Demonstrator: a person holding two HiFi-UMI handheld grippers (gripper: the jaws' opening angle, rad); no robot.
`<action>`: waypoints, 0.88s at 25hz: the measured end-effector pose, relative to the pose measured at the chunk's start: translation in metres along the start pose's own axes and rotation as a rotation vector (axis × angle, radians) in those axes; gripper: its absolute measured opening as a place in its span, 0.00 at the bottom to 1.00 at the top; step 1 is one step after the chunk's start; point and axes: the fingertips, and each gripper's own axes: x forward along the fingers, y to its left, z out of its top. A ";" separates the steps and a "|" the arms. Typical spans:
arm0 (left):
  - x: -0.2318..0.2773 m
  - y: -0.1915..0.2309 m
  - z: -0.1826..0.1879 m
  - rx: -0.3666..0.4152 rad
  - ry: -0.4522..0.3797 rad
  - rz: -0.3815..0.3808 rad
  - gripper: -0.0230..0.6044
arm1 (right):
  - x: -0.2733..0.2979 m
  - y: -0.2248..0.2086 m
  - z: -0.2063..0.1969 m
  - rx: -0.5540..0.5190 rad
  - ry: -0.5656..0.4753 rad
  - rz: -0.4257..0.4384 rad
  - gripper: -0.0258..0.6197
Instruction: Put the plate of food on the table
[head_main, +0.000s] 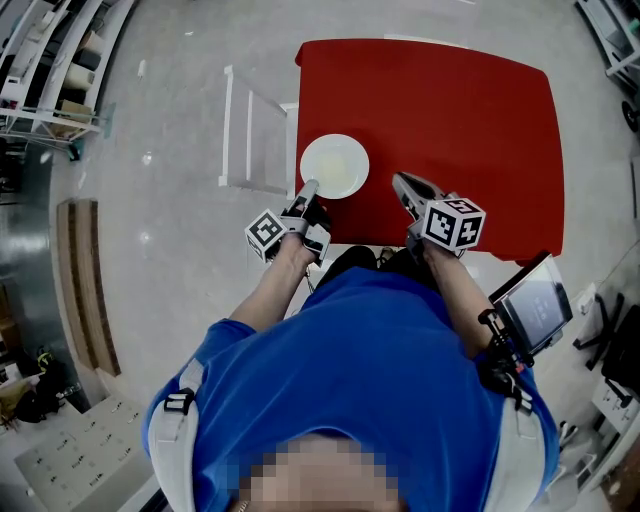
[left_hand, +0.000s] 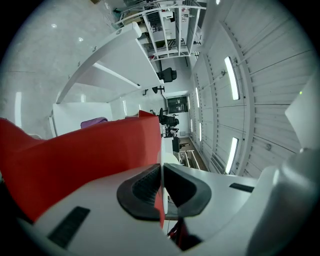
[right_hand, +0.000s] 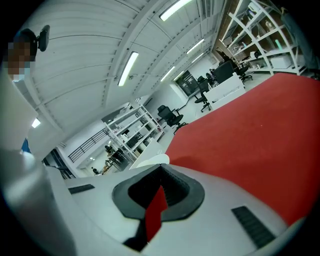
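A round white plate (head_main: 334, 166) with a pale yellowish middle rests on the red table (head_main: 470, 110) near its front left corner. My left gripper (head_main: 306, 191) is shut on the plate's near rim. In the left gripper view the thin white plate rim (left_hand: 161, 170) runs edge-on between the dark pads (left_hand: 142, 187), which press on it. My right gripper (head_main: 404, 186) hovers over the table's front edge, right of the plate, shut with nothing held. In the right gripper view its tips (right_hand: 160, 169) meet, and the plate (right_hand: 151, 160) shows just beyond them.
A white frame rack (head_main: 250, 130) stands on the floor against the table's left side. A tablet on a mount (head_main: 535, 303) sits at my right hip. Shelving (head_main: 50, 70) fills the far left, with a wooden board (head_main: 80, 280) on the floor below it.
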 end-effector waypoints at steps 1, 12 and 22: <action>0.003 0.002 0.002 -0.003 -0.005 0.006 0.07 | 0.002 -0.003 0.001 0.002 0.004 0.001 0.04; 0.026 0.020 0.017 -0.022 -0.042 0.058 0.07 | 0.022 -0.021 0.006 0.021 0.052 -0.001 0.04; 0.048 0.022 0.031 -0.028 -0.057 0.090 0.07 | 0.035 -0.030 0.012 0.045 0.080 -0.009 0.04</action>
